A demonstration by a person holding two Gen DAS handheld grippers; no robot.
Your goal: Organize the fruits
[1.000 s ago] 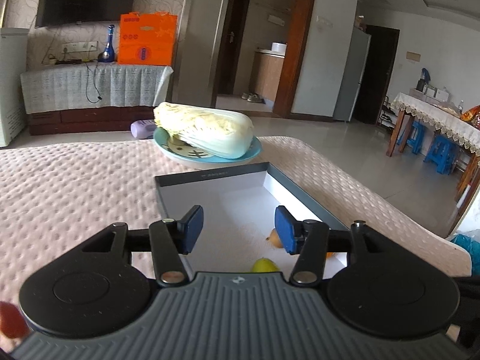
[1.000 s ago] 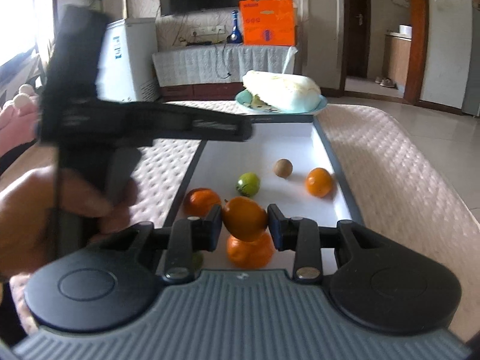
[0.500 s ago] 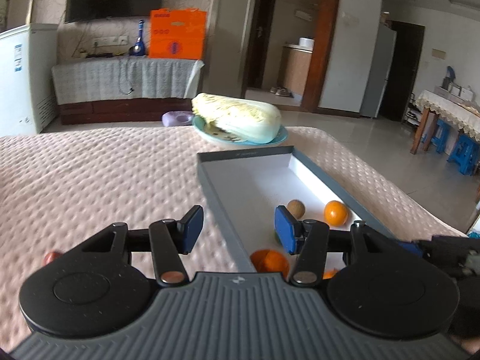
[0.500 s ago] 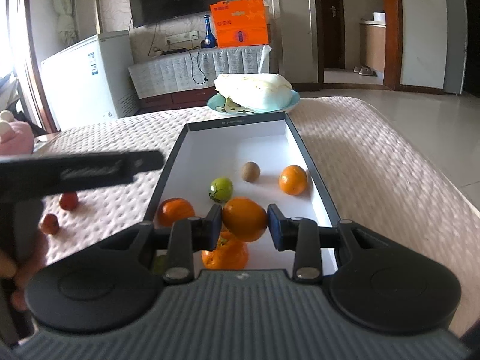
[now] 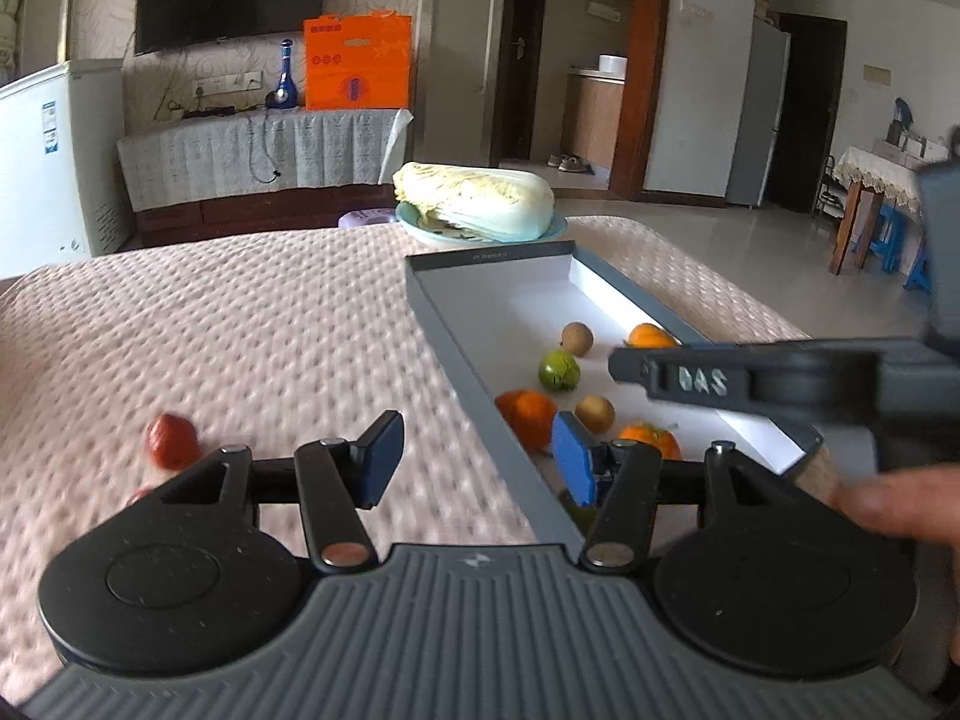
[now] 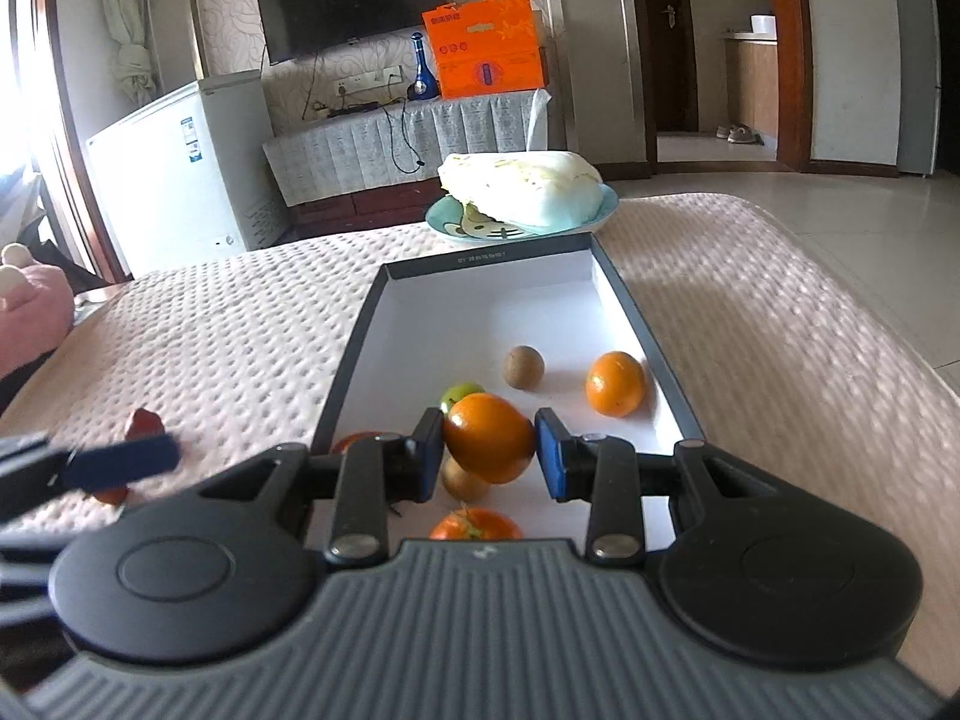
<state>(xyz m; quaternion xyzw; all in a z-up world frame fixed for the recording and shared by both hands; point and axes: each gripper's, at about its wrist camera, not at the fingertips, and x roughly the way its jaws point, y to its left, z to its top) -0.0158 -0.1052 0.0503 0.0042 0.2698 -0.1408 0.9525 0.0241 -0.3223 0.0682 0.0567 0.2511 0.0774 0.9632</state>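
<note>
A grey-rimmed white tray [image 6: 354, 354] lies on the pink quilted table and holds several oranges, a green fruit [image 5: 559, 370] and brown round fruits [image 6: 524, 366]. My right gripper [image 6: 489, 450] is shut on an orange [image 6: 489, 437], held above the tray's near end. My left gripper [image 5: 477, 459] is open and empty, over the tray's left rim [image 5: 462, 354]. A red fruit [image 5: 173, 441] lies on the cloth left of it; it also shows in the right wrist view [image 6: 144, 423].
A blue plate [image 6: 444, 222] with a napa cabbage [image 6: 522, 189] stands just beyond the tray's far end. The right gripper's body [image 5: 780, 381] crosses the right side of the left wrist view. The table edge falls off to the right.
My left gripper has swung left, from over the tray to its left rim, bringing the red fruit into view. My right gripper keeps the orange and has moved slightly forward over the tray.
</note>
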